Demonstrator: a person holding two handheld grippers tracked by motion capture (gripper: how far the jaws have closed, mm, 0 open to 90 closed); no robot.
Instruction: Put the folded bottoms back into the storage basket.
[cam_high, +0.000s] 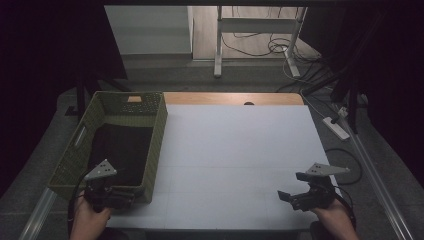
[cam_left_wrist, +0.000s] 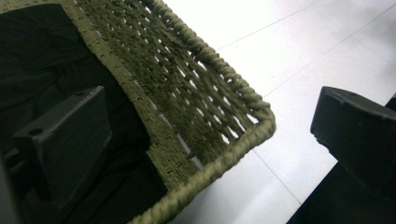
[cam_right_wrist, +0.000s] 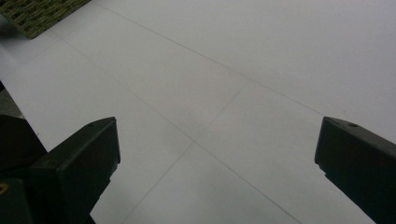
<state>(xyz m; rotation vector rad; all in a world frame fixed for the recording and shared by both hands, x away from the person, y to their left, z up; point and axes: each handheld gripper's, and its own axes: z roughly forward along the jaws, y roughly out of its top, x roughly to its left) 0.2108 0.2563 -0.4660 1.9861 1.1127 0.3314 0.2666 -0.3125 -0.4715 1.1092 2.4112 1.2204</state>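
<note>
Straddling the corner of the woven basket (cam_high: 159, 131) at the left of the white table (cam_high: 235, 150), the left gripper (cam_left_wrist: 205, 140) gapes wide, gripping nothing.
Closing now could pinch the wall and tip or drag the basket, dark cloth (cam_high: 120, 150) inside; the right gripper (cam_high: 295, 192), its 2 jaws parted and empty, hangs well apart, too far to steady it.

Basket (cam_high: 160, 131) on the table (cam_high: 240, 150) at its left edge, cloth (cam_high: 120, 150) inside it
</note>
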